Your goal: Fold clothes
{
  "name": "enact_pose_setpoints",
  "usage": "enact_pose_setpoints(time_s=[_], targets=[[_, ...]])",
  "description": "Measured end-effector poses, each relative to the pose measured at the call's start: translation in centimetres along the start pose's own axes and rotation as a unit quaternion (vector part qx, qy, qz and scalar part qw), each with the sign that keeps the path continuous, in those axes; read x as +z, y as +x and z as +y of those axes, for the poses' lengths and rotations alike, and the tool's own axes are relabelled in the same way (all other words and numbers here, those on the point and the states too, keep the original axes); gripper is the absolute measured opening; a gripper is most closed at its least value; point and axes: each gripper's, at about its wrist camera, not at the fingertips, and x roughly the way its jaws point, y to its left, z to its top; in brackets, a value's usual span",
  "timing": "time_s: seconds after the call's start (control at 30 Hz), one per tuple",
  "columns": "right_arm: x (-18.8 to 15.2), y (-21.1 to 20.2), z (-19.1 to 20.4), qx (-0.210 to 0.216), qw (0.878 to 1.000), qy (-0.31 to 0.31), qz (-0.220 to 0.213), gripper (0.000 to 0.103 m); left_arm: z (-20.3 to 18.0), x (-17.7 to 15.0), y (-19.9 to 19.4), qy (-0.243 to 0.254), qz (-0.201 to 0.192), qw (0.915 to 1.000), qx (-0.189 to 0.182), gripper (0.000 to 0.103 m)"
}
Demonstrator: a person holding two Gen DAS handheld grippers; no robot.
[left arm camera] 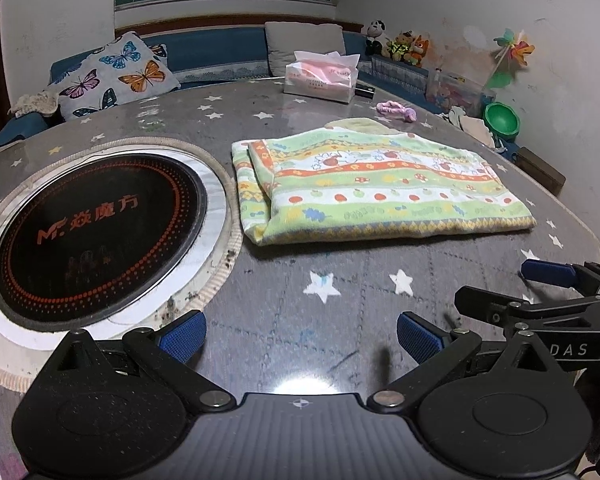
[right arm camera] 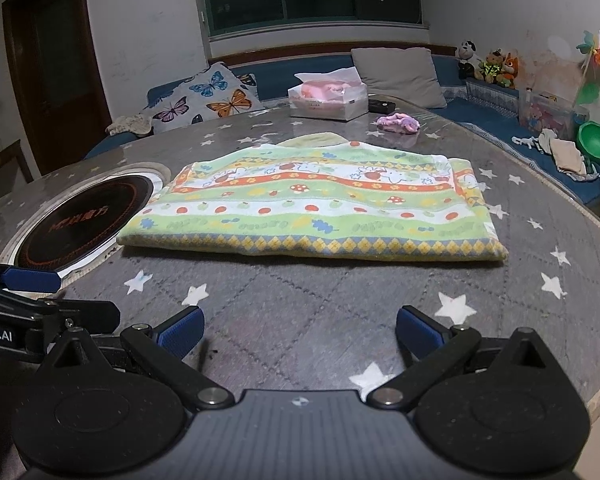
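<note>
A folded green, white and orange patterned garment (left arm camera: pixel 380 188) lies flat on the round grey star-print table (left arm camera: pixel 320 300); it also shows in the right wrist view (right arm camera: pixel 316 208). My left gripper (left arm camera: pixel 302 338) is open and empty, held above the table short of the garment's near edge. My right gripper (right arm camera: pixel 300 332) is open and empty too, in front of the garment's near edge. The right gripper's blue finger (left arm camera: pixel 548 272) shows at the right of the left wrist view. The left gripper's finger (right arm camera: pixel 30 278) shows at the left of the right wrist view.
A black round cooktop (left arm camera: pixel 96 236) is set into the table left of the garment. A tissue box (left arm camera: pixel 320 78) and a pink-purple hair tie (left arm camera: pixel 396 110) sit at the far side. A butterfly cushion (left arm camera: pixel 116 76), soft toys (left arm camera: pixel 400 44) and a green bowl (left arm camera: pixel 500 120) lie on the bench behind.
</note>
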Motion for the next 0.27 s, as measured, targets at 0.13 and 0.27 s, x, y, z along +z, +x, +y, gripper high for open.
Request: enact_pose_setpoints(time_s=[0.13,0.27], targets=[[-0.22,-0.17,0.29,-0.001,1.0,-0.001,0.0,0.103,0.07,-0.36,-0.17,-0.001,-0.001,1.0,0.001,0.103],[-0.29,-0.31,0.41,0.0,1.0,-0.001,0.0,0.103,0.08,-0.51,-0.45,0.002,-0.008,1.0,0.004,0.103]])
